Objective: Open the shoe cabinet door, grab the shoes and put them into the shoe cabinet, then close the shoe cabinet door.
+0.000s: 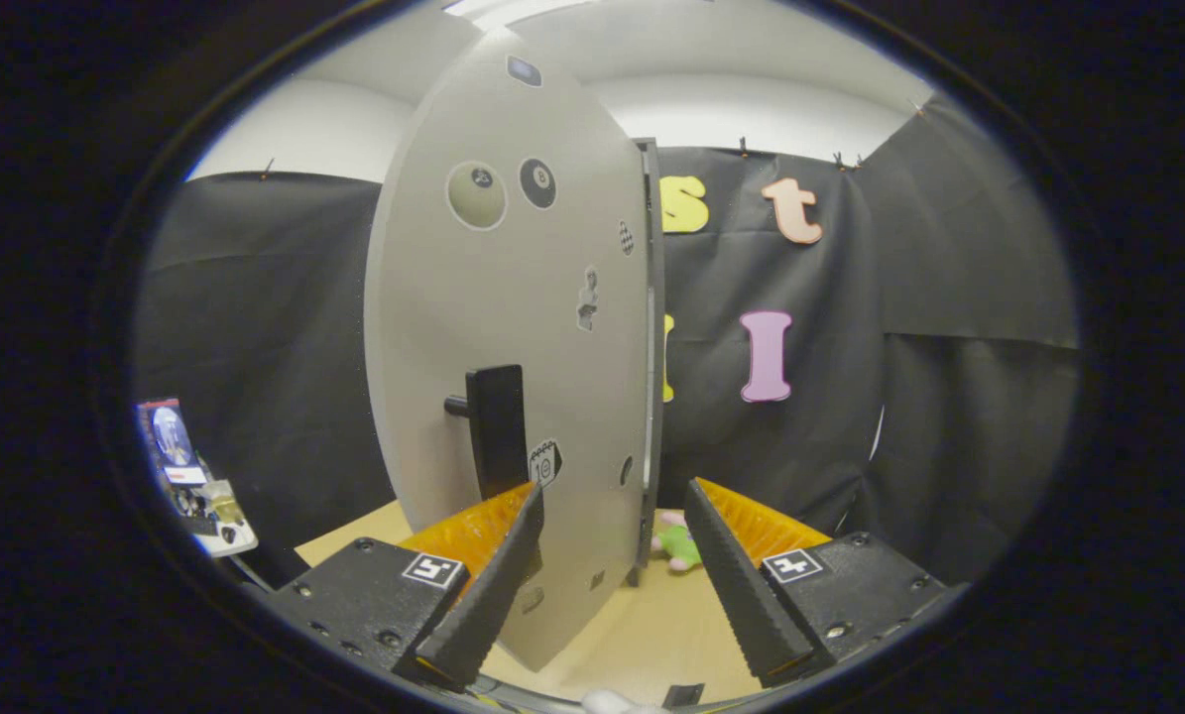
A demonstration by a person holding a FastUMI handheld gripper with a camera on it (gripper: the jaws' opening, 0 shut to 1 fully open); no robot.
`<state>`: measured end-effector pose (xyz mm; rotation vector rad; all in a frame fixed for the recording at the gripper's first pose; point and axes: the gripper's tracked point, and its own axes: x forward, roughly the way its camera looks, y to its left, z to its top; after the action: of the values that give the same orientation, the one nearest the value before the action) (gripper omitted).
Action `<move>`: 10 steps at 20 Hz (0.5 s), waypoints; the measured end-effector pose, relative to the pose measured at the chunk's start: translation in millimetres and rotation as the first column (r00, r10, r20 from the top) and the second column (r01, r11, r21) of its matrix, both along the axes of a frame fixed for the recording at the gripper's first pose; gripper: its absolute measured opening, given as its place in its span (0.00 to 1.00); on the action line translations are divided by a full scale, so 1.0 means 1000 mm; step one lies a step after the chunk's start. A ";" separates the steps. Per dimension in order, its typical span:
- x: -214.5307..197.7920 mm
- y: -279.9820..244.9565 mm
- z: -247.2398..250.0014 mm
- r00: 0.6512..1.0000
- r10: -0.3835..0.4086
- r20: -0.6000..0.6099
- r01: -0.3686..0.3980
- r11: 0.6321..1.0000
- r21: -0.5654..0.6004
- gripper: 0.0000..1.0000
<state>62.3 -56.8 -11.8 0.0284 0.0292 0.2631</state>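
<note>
The shoe cabinet's pale grey door (493,327) stands just ahead of my fingers, swung partly open, with stickers on its face. Its dark upright handle (496,428) sits low on the door, right above my left fingertip (528,501). My gripper (612,501) is open, and the door's lower edge runs down between the two fingers without either pressing on it. Behind the door's right edge shows the dark cabinet frame (654,327). A small green and pink soft toy (678,545) lies on the wooden floor (642,635) beyond the fingers.
Black cloth walls close in the booth on all sides. To the left, a small white shelf (205,506) holds assorted items. A white object (617,702) peeks in below the fingers.
</note>
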 end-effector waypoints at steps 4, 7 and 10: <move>0.014 0.049 -0.001 1.000 -0.015 -0.007 0.015 1.000 -0.002 0.95; 0.025 0.088 -0.001 1.000 0.002 -0.003 -0.002 1.000 -0.010 0.95; 0.030 0.122 -0.007 0.999 0.044 -0.028 -0.043 0.999 0.010 0.99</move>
<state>91.8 65.3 -18.5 0.0405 0.0570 0.3064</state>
